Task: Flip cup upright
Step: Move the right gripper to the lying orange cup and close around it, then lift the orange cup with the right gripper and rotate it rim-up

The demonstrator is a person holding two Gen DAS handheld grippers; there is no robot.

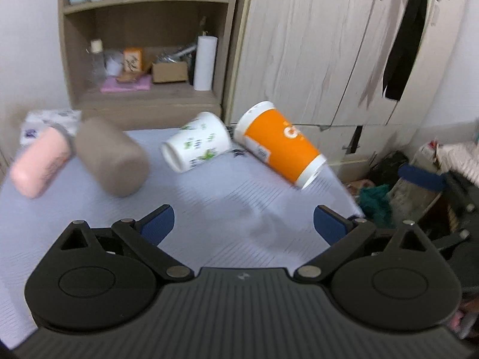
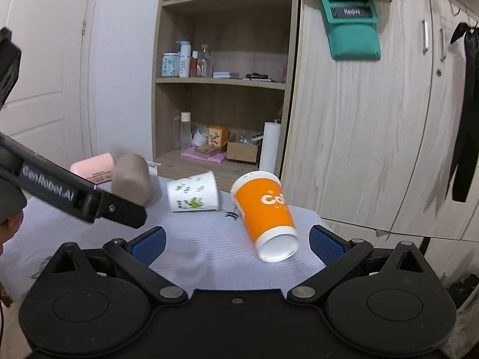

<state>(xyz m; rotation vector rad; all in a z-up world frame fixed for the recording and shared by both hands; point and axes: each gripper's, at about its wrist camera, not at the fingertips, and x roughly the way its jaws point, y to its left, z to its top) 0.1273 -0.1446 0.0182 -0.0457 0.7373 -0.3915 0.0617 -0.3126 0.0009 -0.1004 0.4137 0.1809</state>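
Several cups lie on their sides on a pale cloth-covered table (image 1: 209,209). An orange paper cup (image 1: 280,146) lies at the right edge, its base toward me; it also shows in the right wrist view (image 2: 265,212). A white cup with green leaf print (image 1: 197,145) lies left of it (image 2: 193,196). A taupe cup (image 1: 112,157) and a pink cup (image 1: 40,163) lie further left. My left gripper (image 1: 244,224) is open and empty, short of the cups. My right gripper (image 2: 236,240) is open and empty, with the orange cup's base just ahead between its fingers.
A wooden shelf unit (image 1: 143,59) with bottles, boxes and a paper roll stands behind the table. A wardrobe (image 1: 329,59) stands to the right. Clutter lies on the floor at the right (image 1: 389,185). The left gripper's arm (image 2: 74,197) crosses the right wrist view.
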